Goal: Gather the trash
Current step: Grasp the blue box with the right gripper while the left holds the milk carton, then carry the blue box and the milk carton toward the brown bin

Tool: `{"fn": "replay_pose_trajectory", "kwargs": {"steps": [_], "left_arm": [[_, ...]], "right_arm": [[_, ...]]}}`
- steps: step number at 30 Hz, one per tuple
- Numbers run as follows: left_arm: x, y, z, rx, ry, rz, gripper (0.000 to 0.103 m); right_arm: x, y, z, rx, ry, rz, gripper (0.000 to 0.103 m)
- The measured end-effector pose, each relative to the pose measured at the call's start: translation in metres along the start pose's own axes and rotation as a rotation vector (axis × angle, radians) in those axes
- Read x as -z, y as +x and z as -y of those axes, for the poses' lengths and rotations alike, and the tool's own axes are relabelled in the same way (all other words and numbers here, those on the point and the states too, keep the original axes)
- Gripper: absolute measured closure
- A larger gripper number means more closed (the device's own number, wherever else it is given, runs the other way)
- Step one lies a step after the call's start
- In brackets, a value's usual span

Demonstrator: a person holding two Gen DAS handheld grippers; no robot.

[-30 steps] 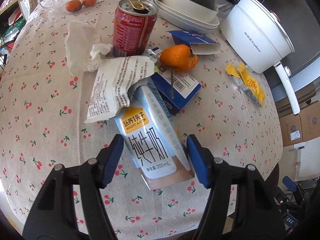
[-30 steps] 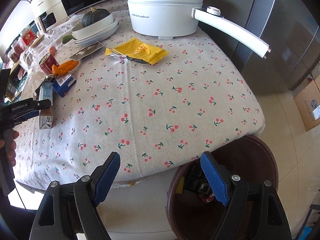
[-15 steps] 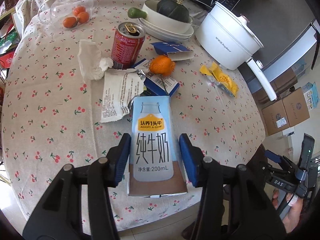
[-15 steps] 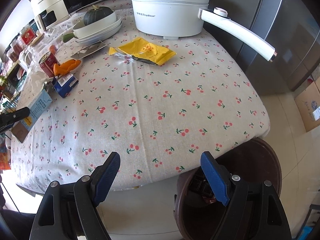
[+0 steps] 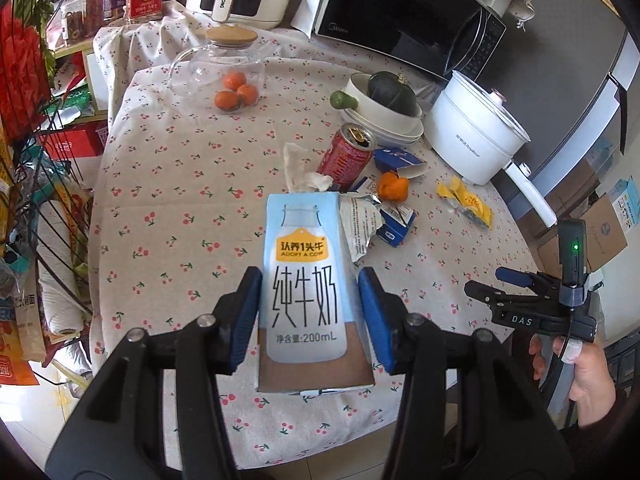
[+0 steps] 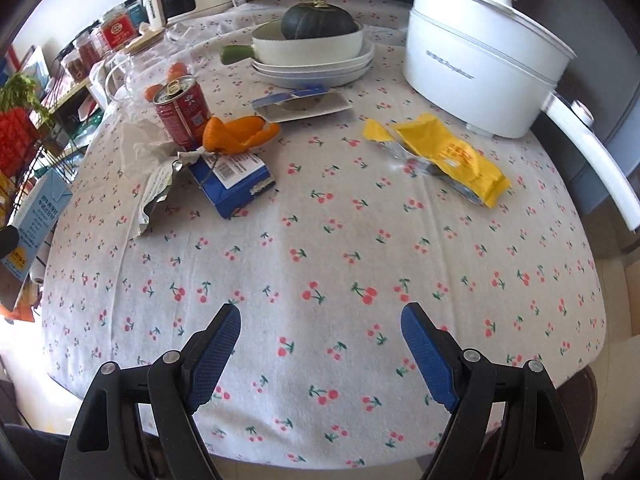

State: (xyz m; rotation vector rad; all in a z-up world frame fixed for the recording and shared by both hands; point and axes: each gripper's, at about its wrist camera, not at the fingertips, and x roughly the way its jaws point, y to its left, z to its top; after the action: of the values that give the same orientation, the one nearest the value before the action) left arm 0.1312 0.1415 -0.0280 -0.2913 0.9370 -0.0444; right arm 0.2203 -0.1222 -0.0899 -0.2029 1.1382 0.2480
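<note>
My left gripper is shut on a light-blue milk carton, its pads pressing both sides, and holds it upright in the air above the table's near edge. The same carton shows at the far left of the right wrist view. My right gripper stands open and empty over the cherry-print tablecloth. On the cloth lie a red can, orange peel, a blue box, a crumpled tissue, a torn white wrapper and a yellow wrapper.
A white pot with a long handle stands at the back right. Beside it is a bowl holding a dark squash on stacked plates. A glass jar with oranges sits further back. A brown bin stands below the table edge.
The left jaws narrowed onto the carton, then lifted it off the table and drew it back. The right gripper swung from above the bin to over the table.
</note>
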Motion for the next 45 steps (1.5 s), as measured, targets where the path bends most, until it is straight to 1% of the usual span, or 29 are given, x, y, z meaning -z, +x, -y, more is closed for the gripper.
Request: {"fn": "replay_pose_trajectory", "kwargs": {"steps": [5, 8, 9, 11, 12, 17, 19, 21, 23, 24, 27, 32, 39, 42, 45], "left_arm": [[-0.006, 0.003, -0.010, -0.006, -0.013, 0.000, 0.052], [-0.009, 0.004, -0.013, 0.016, -0.034, -0.007, 0.052], [-0.011, 0.005, -0.013, 0.022, -0.035, -0.010, 0.052], [-0.013, 0.006, -0.011, 0.024, -0.025, -0.014, 0.052], [-0.014, 0.006, -0.010, 0.021, -0.020, -0.013, 0.052], [-0.017, 0.009, -0.011, 0.024, -0.032, -0.018, 0.052], [-0.017, 0.010, -0.012, 0.021, -0.036, -0.020, 0.052], [-0.016, 0.012, -0.013, 0.015, -0.038, -0.026, 0.052], [-0.015, 0.015, -0.014, 0.006, -0.040, -0.033, 0.052], [-0.014, 0.016, -0.015, 0.002, -0.041, -0.037, 0.052], [-0.012, 0.019, -0.015, 0.000, -0.043, -0.047, 0.052], [-0.010, 0.017, -0.007, 0.016, -0.034, -0.053, 0.052], [-0.005, 0.015, 0.016, 0.026, 0.023, -0.049, 0.052], [-0.002, 0.014, 0.025, 0.031, 0.044, -0.051, 0.052], [0.001, 0.014, 0.033, 0.043, 0.058, -0.055, 0.052]], "right_arm": [[-0.025, 0.043, -0.021, -0.023, -0.058, 0.006, 0.020], [-0.035, 0.061, -0.032, -0.027, -0.115, 0.020, 0.020], [-0.038, 0.066, -0.037, -0.023, -0.142, 0.028, 0.018], [-0.042, 0.072, -0.047, 0.014, -0.205, 0.055, 0.017], [-0.044, 0.073, -0.051, 0.011, -0.221, 0.069, 0.017], [-0.060, 0.080, -0.062, -0.008, -0.239, 0.080, 0.016], [-0.061, 0.082, -0.066, -0.017, -0.257, 0.086, 0.017], [-0.063, 0.082, -0.074, -0.023, -0.277, 0.093, 0.020], [-0.062, 0.081, -0.080, -0.045, -0.297, 0.088, 0.031], [-0.062, 0.080, -0.081, -0.063, -0.293, 0.076, 0.040], [-0.055, 0.076, -0.083, -0.052, -0.314, 0.057, 0.040], [-0.038, 0.059, -0.072, -0.054, -0.322, 0.039, 0.040], [-0.010, 0.017, -0.040, -0.040, -0.278, 0.025, 0.040], [0.001, 0.000, -0.026, -0.016, -0.260, 0.012, 0.041], [0.012, -0.019, -0.012, -0.012, -0.236, 0.027, 0.041]]}}
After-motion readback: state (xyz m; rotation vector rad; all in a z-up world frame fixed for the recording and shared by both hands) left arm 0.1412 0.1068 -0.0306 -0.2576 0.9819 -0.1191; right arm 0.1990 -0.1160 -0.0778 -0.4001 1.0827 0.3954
